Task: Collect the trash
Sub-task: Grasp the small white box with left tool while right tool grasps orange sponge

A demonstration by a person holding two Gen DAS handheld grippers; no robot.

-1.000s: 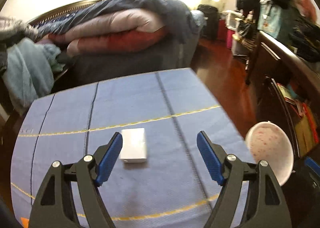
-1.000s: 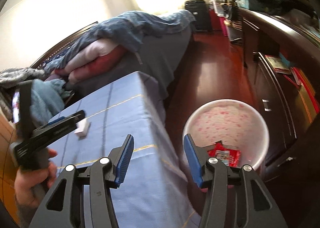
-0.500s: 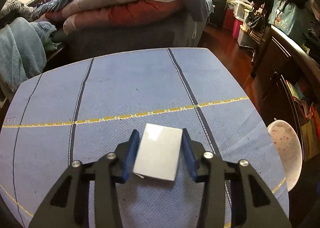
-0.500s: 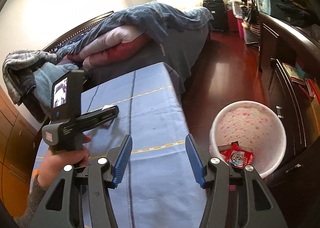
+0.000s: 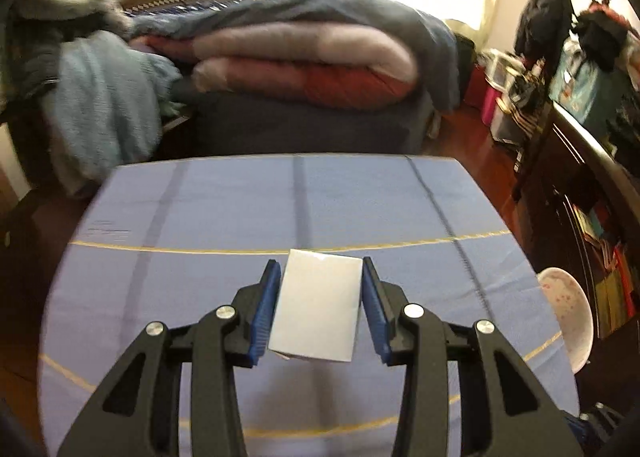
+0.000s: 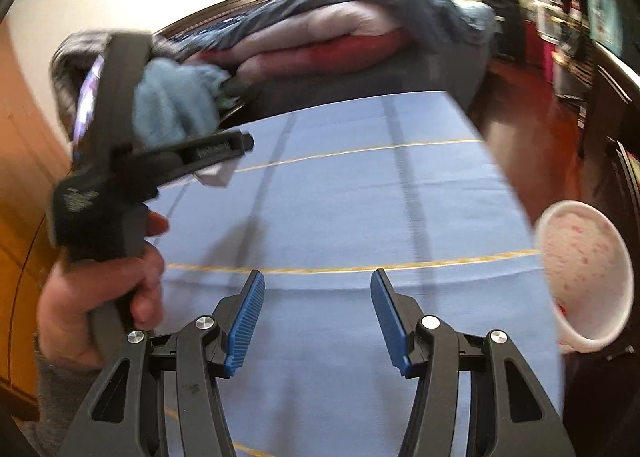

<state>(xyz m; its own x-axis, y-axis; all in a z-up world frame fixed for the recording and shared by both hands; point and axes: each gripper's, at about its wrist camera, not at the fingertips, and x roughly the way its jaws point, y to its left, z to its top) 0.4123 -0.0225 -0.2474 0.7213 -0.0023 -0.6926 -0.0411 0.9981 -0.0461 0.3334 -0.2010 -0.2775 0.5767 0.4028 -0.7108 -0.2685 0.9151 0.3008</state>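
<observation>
A small white box (image 5: 318,305) sits between the blue pads of my left gripper (image 5: 319,275), which is shut on it and holds it a little above the blue tablecloth (image 5: 240,209). In the right wrist view the same box (image 6: 216,177) peeks out under the left gripper's black fingers (image 6: 208,151), held by a hand (image 6: 100,289) at the left. My right gripper (image 6: 316,281) stands open over the cloth (image 6: 340,197) with nothing between its pads. A white bin with pink speckles (image 6: 584,273) stands off the table's right edge, also the bin (image 5: 568,317) in the left wrist view.
A bed with folded blankets (image 5: 304,69) lies beyond the table's far edge. A light blue towel (image 5: 100,105) hangs at the left. Dark cabinets (image 5: 580,197) line the right side past a strip of red wooden floor (image 6: 532,125).
My left gripper closed on the white box and lifted it off the cloth. My right gripper swung left from over the bin to over the table.
</observation>
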